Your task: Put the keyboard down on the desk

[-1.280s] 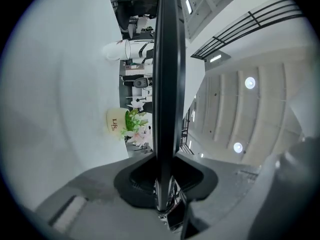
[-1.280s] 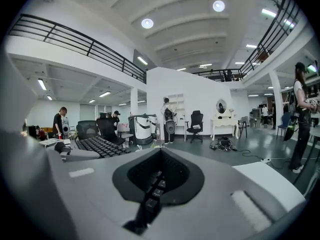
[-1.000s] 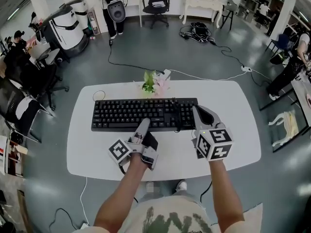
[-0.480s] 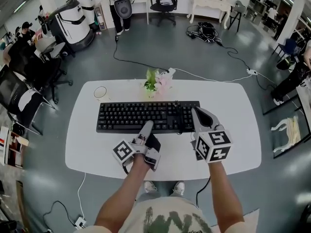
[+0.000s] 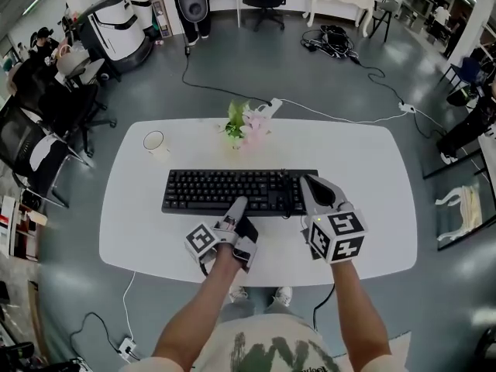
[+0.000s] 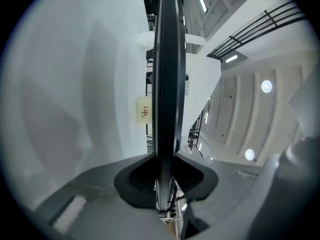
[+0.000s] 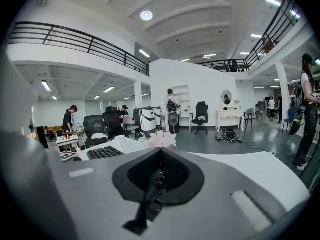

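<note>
Plainly a two-handed carry. The keyboard (image 5: pixel 232 191) sits lengthwise over the middle of the white tabletop (image 5: pixel 372 208), just in front of the flowers (image 5: pixel 246 122); whether its underside already touches cannot be told. The left tool (image 5: pixel 237 204) is clamped on the near long edge, and its own view shows the board edge-on, running straight up between the jaws. The right tool (image 5: pixel 308 186) pinches what reads as the keyboard's right end, a dark sliver lodged in the hollow between its jaws. Risks: both grips bite only a thin rim of a long, rigid slab, so the far edge could droop and strike first. Should one tool let go ahead of the other, the freed end would drop and clatter. The tabletop looks smooth and slightly glossy, so a skewed landing might skid the board toward the flowers or the mug (image 5: pixel 154 140). Materials: keyboard of matte black plastic, with rows of small raised keycaps and a slim, flat profile. Tabletop white, with rounded corners. Mug cream, probably ceramic, standing well apart to the left. Flowers soft pink with green leaves.
</note>
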The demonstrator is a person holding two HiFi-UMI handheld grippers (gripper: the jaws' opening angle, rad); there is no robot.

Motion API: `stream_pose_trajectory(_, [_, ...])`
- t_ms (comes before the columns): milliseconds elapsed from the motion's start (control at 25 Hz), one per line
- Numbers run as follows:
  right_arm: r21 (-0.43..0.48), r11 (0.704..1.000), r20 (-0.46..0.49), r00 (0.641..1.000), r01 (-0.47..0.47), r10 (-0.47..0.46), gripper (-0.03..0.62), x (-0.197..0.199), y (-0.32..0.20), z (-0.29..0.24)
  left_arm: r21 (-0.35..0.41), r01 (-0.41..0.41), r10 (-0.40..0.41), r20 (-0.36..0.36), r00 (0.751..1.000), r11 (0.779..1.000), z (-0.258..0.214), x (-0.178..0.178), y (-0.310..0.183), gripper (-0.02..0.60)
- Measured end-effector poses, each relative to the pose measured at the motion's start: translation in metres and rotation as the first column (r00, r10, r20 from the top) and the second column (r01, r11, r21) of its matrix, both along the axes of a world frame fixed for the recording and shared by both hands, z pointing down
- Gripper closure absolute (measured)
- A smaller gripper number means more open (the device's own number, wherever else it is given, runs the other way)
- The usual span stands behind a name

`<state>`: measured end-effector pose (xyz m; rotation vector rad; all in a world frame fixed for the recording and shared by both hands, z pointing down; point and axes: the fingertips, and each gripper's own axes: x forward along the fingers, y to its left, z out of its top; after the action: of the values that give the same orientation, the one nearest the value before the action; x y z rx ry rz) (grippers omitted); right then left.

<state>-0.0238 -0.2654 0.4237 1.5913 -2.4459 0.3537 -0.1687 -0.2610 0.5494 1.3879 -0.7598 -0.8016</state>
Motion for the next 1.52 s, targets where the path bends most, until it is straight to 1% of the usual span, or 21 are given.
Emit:
stream_pose_trajectory(160, [-0.024,1.000,-0.002,1.000,0.003,-0.003,0.594,0.005,0.001,0.011,-0.039,0.009,-0.010,-0.017,1.000,0.999,0.018,0.008,-0.003,0.489])
stream_pose_trajectory(360, [-0.046,0.999,0.004,1.000,0.012,-0.012,0.594,0.007,-0.002,0.019,-0.080,-0.004,0.006,0.017,1.000,0.997,0.034,0.014,-0.008,0.489])
stream_pose_trajectory(480, [-0.056,0.998,0.005,1.000,0.018,-0.018,0.594,0.007,-0.005,0.023,-0.111,0.002,0.002,0.035,0.999,0.994,0.045,0.015,-0.010,0.489])
stream_pose_trajectory(640, [-0.066,0.998,0.007,1.000,0.021,-0.021,0.594,0.008,-0.008,0.033,-0.141,0.011,-0.009,0.015,1.000,0.990,0.058,0.015,-0.012,0.488])
stream_pose_trajectory(800, [-0.079,0.997,0.011,1.000,0.022,-0.021,0.594,0.006,-0.010,0.040,-0.155,0.012,-0.010,0.011,1.000,0.988,0.061,0.013,-0.014,0.486])
stream_pose_trajectory(1080, [-0.099,0.995,0.014,1.000,0.028,-0.027,0.594,0.004,-0.015,0.046,-0.188,0.004,0.004,0.040,0.999,0.982,0.065,0.013,-0.019,0.486])
stream_pose_trajectory(1240, [-0.104,0.994,0.015,1.000,0.026,-0.025,0.594,0.004,-0.013,0.047,-0.216,0.009,-0.001,0.040,0.999,0.976,0.068,0.012,-0.017,0.482])
stream_pose_trajectory(1360, [-0.106,0.994,0.015,1.000,0.024,-0.023,0.594,0.004,-0.011,0.046,-0.249,0.006,0.004,0.041,0.999,0.969,0.069,0.012,-0.016,0.471])
stream_pose_trajectory(1440, [-0.108,0.994,0.016,1.000,0.024,-0.022,0.594,0.004,-0.010,0.046,-0.262,0.005,0.010,0.056,0.998,0.965,0.069,0.012,-0.016,0.463])
stream_pose_trajectory(1520, [-0.112,0.993,0.017,1.000,0.024,-0.023,0.594,0.005,-0.009,0.048,-0.275,0.007,0.015,0.079,0.997,0.962,0.070,0.013,-0.017,0.401])
